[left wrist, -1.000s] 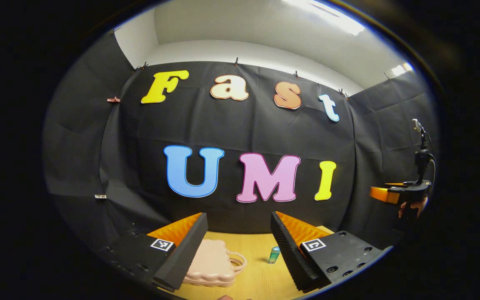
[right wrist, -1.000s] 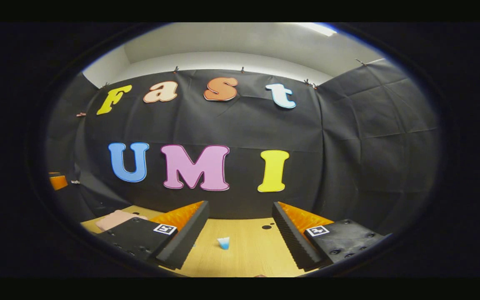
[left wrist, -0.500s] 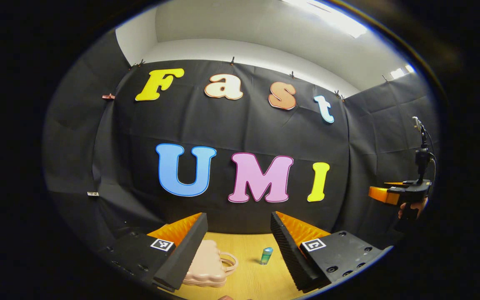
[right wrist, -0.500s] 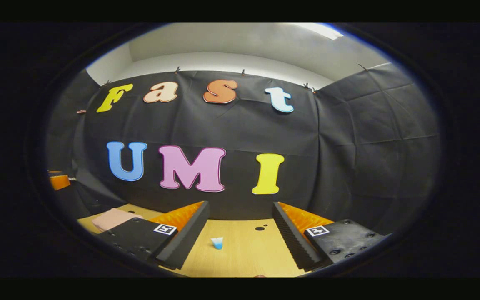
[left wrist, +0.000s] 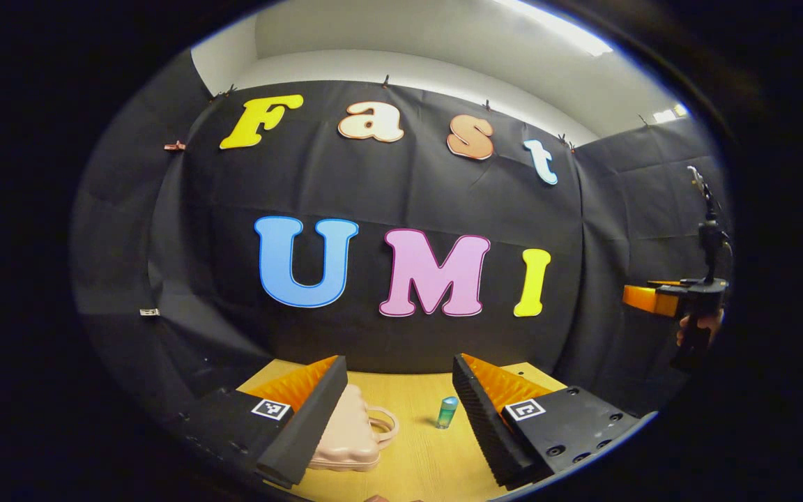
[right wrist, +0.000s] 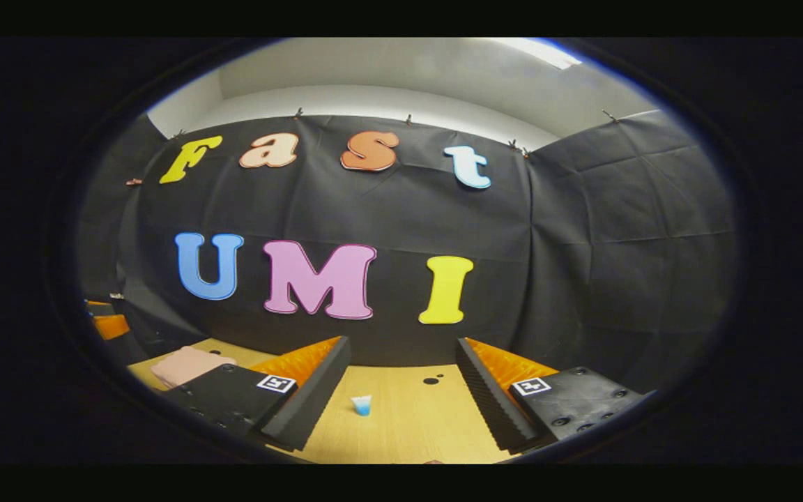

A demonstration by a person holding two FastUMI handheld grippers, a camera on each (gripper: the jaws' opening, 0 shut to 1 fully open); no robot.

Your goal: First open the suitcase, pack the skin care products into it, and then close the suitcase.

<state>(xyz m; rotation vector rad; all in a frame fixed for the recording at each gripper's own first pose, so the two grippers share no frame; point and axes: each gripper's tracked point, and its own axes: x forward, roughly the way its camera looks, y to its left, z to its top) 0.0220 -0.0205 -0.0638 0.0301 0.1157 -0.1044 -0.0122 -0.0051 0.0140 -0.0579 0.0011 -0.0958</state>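
While both grippers hang above the pale wooden table (left wrist: pixel 415 411), the left gripper (left wrist: pixel 396 411) has dipped a little over the last second, so the small pink, shell-ribbed suitcase with its looped handle (left wrist: pixel 347 436) and the little upright green bottle with a pale cap (left wrist: pixel 446 413) now sit higher and fuller between its fingers. To my eye that is the start of the approach to the case, which lies shut on the table; nothing is opened or packed yet. Its jaws stand wide, holding nothing. The right gripper (right wrist: pixel 401 394) is likewise spread wide and empty, barely shifted, with a small blue, cup-shaped item (right wrist: pixel 361 405) on the table ahead of it and the pink case off to its left. From the left gripper view, the right gripper hangs far off at the right edge, a hand (left wrist: pixel 700 326) around its grip. The left finger covers much of the suitcase, so any latch or zip is hidden, and I cannot tell what the blue item is.
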